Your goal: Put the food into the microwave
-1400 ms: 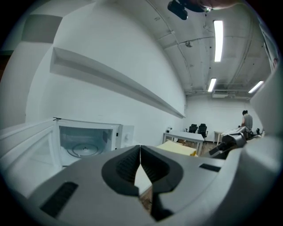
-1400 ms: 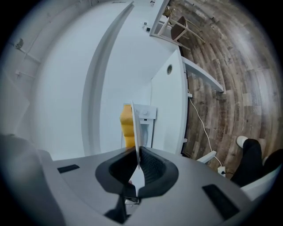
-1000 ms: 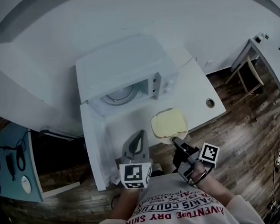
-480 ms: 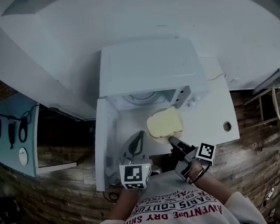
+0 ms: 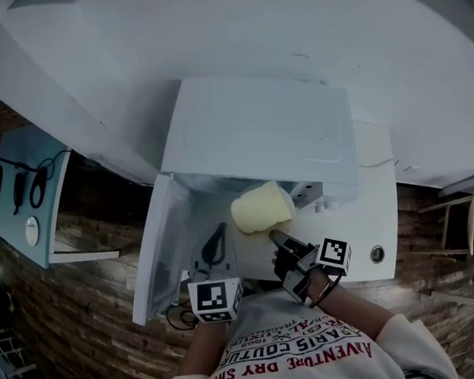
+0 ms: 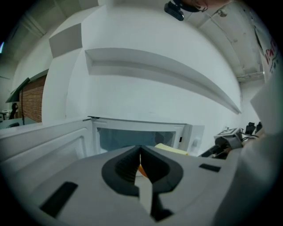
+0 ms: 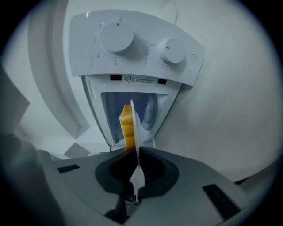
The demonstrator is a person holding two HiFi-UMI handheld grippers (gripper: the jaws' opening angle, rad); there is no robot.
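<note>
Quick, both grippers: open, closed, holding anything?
Left gripper: closed, holding nothing.
Right gripper: closed on the rim of the thin white plate carrying the pale yellow slab of food.

Left gripper held forward, jaws together; right gripper forward beside it, jaws clamped on plate rim.
</note>
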